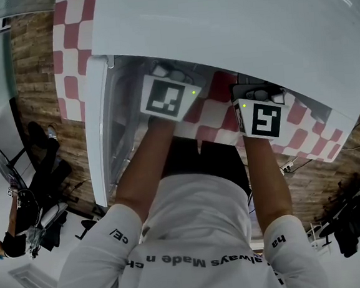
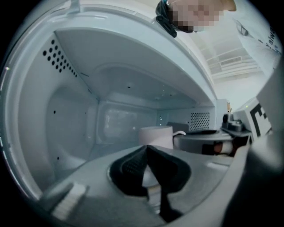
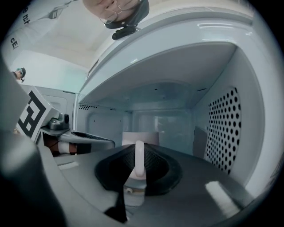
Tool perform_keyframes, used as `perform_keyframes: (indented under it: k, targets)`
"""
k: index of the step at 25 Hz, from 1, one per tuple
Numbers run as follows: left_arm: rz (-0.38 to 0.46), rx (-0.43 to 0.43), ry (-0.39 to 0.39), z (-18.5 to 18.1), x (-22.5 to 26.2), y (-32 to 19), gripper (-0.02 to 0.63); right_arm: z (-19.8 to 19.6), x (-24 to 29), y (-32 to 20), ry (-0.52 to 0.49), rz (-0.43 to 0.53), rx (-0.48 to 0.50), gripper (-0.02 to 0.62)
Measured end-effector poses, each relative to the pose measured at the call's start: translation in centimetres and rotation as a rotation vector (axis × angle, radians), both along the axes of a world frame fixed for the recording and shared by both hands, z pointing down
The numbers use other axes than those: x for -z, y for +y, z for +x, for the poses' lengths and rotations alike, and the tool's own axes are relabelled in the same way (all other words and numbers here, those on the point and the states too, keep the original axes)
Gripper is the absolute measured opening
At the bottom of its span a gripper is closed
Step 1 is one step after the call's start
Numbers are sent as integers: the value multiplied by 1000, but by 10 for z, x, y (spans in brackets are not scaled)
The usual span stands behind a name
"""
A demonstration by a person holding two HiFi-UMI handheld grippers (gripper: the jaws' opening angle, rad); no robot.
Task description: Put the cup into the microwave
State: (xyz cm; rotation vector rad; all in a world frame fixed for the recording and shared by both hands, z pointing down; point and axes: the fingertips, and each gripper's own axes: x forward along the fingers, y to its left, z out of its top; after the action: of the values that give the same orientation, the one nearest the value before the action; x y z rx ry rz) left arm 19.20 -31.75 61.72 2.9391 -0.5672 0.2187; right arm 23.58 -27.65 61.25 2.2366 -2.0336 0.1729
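Inside the microwave, the right gripper fingers grasp the white cup by its handle. The left gripper fingers are clenched together, empty.

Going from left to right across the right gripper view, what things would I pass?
First the left gripper, then the cup, then the microwave's holed wall.
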Motion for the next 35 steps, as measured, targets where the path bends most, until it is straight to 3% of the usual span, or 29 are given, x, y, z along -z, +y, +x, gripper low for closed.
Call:
perform_keyframes:
  k: [15,18,29,35]
  targets:
    - [-1,9,-29,-12,4,9,5,-6,-19,7,-7,-66,2,46]
    - [-4,13,-43,-16,8,13,5,-4,-16,10,-16,-90,-10,84]
    - [-32,9,-105,-37,35,49,5,-22,20,57,-33,-145,4,76]
    - [-38,-22,-103,-52,75,81,5,-32,63,92,-47,-178,28,58]
